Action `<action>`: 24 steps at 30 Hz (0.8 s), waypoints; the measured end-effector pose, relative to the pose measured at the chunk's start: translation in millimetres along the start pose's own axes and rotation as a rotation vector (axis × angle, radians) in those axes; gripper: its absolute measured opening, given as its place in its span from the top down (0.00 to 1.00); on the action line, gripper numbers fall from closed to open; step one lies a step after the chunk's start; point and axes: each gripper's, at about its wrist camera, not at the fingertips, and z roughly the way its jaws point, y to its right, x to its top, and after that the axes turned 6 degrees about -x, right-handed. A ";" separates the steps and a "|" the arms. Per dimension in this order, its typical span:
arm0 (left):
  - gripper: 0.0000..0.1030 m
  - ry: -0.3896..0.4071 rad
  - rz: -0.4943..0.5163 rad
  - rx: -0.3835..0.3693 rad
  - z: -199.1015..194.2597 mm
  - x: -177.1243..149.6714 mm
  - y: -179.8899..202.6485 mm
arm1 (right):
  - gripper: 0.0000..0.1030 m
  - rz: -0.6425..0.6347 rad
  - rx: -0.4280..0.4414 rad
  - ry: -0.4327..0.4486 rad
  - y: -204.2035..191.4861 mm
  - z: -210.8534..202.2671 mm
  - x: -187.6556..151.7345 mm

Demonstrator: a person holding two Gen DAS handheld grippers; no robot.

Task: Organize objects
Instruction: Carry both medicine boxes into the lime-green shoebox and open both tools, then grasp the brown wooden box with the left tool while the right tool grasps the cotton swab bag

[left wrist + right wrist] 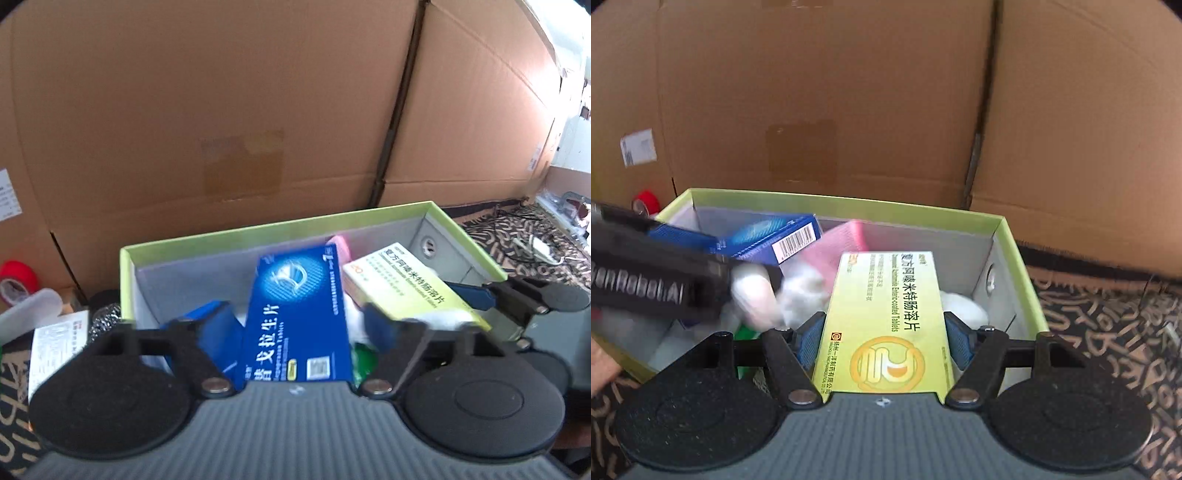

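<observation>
A green-rimmed box [280,224] [827,205] with grey inner walls holds medicine packs, white cotton and a pink item [846,240]. My left gripper [299,325] is over its left half, jaws spread around a blue medicine box [299,310] that lies between the fingers; contact is not clear. My right gripper [884,339] is over the right half, blue pads either side of a yellow-green medicine box [886,317], with a small gap on the right. The left gripper also shows in the right wrist view [657,277], and the blue box [768,236] beyond it.
Large brown cardboard cartons [221,110] [831,92] stand right behind the box. A red tape roll [16,280] and papers [55,343] lie at the left. A patterned cloth [1108,325] covers the surface; cables lie at the far right [532,243].
</observation>
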 end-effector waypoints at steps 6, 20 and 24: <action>0.00 0.032 -0.054 -0.015 -7.6 -2.6 -6.0 | 0.30 0.010 0.028 -0.003 0.3 -0.3 -1.6; 0.00 0.163 -0.048 0.154 -103.6 -5.4 -1.3 | 0.18 0.073 -0.006 0.141 9.1 -101.6 4.8; 0.00 0.174 -0.077 0.149 -135.6 -23.3 -4.3 | 0.17 0.078 0.013 0.182 -1.8 -128.8 -4.6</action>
